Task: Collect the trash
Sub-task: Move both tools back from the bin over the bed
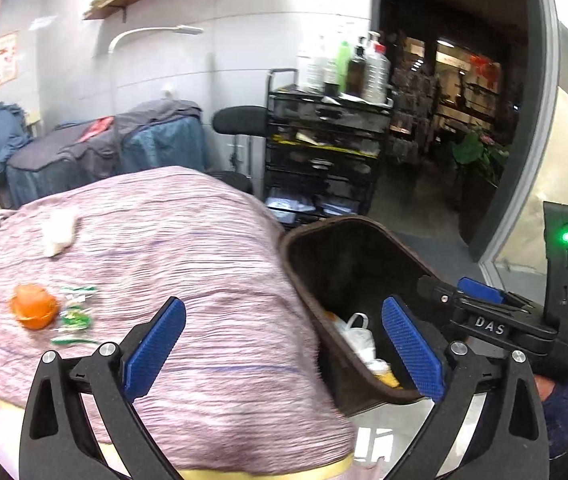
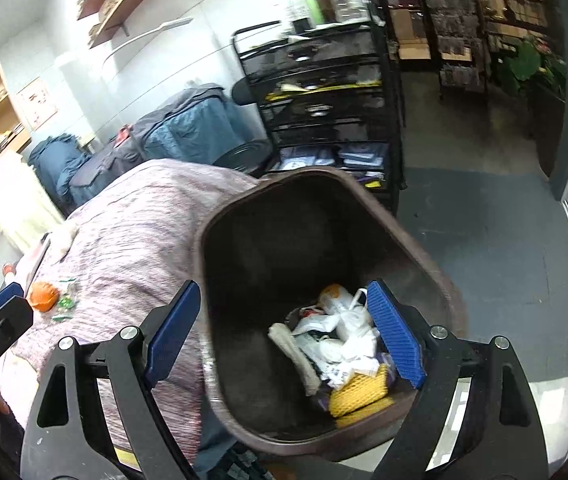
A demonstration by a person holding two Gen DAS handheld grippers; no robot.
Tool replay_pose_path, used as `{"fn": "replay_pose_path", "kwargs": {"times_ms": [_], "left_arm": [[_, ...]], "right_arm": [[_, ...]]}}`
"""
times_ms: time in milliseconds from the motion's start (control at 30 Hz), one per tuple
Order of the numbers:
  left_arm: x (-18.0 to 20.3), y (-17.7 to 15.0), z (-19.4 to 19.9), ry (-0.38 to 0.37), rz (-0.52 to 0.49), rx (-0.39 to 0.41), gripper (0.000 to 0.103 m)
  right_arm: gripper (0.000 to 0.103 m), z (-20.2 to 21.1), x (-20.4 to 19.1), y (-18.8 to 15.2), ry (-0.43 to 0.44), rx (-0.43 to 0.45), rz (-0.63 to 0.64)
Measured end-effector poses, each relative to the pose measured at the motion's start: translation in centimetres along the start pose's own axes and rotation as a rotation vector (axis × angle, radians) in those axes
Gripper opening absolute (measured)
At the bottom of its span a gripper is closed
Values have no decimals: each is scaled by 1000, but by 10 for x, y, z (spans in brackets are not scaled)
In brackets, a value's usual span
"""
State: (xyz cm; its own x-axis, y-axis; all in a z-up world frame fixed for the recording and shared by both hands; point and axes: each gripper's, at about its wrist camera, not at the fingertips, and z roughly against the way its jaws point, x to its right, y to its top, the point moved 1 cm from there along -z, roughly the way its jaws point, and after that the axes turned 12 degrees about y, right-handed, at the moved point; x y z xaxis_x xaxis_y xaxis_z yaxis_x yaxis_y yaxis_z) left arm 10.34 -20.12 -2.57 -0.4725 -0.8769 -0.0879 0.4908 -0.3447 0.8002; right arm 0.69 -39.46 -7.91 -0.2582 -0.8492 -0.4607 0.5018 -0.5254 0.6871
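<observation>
A brown trash bin (image 2: 440,280) stands beside a table with a pink striped cloth (image 1: 187,248). It holds white bags (image 2: 348,332), a yellow mesh piece (image 2: 364,394) and other scraps. On the cloth lie an orange peel (image 1: 33,306), green-and-white wrappers (image 1: 75,314) and crumpled white tissue (image 1: 57,230). My left gripper (image 1: 284,352) is open and empty above the table's edge and the bin (image 1: 296,248). My right gripper (image 2: 284,340) is open and empty over the bin mouth; it also shows in the left wrist view (image 1: 480,292).
A black drawer cart (image 1: 324,152) with bottles on top stands behind the bin. Blue and grey covered bundles (image 1: 103,152) sit against the back wall under shelves. A black stool (image 1: 239,120) stands by the cart. A doorway (image 1: 464,100) opens to the right.
</observation>
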Motion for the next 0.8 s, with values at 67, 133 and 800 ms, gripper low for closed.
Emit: {"fn": "replay_pose_path", "kwargs": {"times_ms": [67, 133, 800], "left_arm": [[-14, -3, 2, 14, 26, -7, 97], [-26, -5, 4, 30, 44, -15, 97], [-211, -68, 30, 303, 320, -95, 97]], "right_arm": [[85, -4, -13, -1, 21, -11, 24], [85, -10, -28, -2, 42, -23, 46], [86, -85, -200, -22, 338, -235, 312]]}}
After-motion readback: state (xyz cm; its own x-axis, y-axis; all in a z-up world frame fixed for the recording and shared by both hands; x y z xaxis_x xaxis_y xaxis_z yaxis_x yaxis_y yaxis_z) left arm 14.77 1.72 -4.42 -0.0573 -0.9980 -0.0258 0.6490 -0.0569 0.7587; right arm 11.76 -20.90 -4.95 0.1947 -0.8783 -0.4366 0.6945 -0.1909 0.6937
